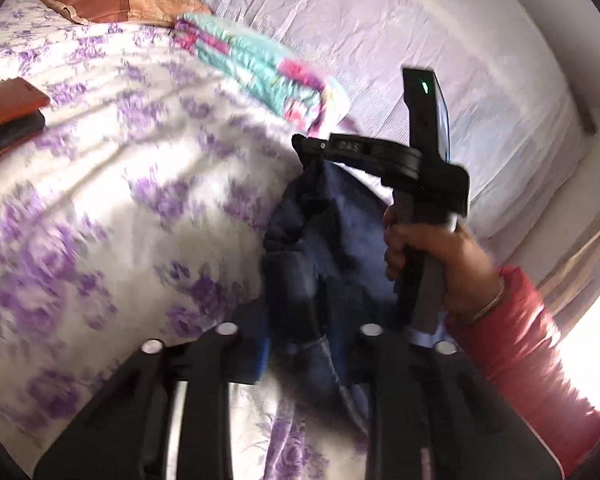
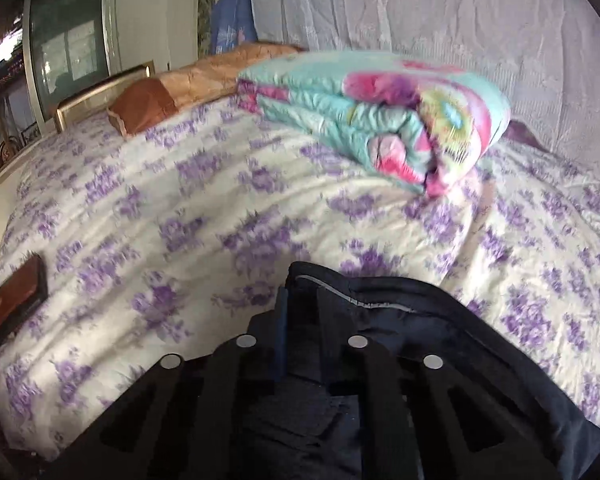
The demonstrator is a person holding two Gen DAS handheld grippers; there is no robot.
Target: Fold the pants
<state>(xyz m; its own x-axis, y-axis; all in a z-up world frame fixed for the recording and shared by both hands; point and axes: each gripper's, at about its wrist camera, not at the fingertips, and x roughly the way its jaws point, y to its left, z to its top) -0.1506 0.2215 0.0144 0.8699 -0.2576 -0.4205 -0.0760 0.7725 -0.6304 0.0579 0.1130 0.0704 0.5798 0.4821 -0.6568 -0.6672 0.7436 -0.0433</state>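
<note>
Dark blue pants hang bunched above the bed between my two grippers. My left gripper is shut on a lower fold of the pants. In the left wrist view my right gripper is held up by a hand in a pink sleeve and pinches the top of the pants. In the right wrist view the right gripper is shut on the pants' waistband, and the dark cloth drapes to the lower right over the bed.
The bed carries a white sheet with purple flowers. A folded teal and pink quilt lies at the far side, with a brown pillow behind it. Two flat dark objects lie near the left edge. A pale curtain hangs behind.
</note>
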